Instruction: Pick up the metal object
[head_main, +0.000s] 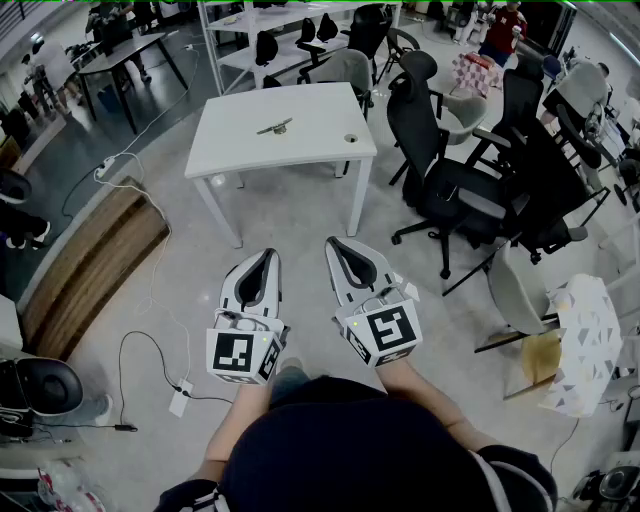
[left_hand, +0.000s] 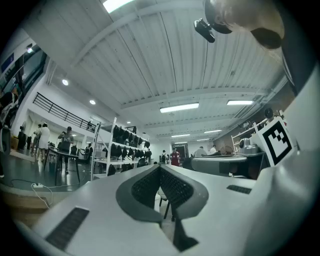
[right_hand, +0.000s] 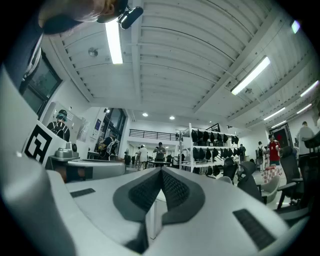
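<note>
White bench (head_main: 312, 140) carrying the metal object (head_main: 274, 127) lies well beyond the left tool (head_main: 268, 256) and right tool (head_main: 334, 244), both closed and empty; left unopened, they could knock it off.

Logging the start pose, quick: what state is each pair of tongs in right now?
Left tongs: closed, holding nothing.
Right tongs: closed, holding nothing.

Two tools (head_main: 270, 256) (head_main: 334, 245); one table (head_main: 240, 150); one metal object (head_main: 274, 127)
</note>
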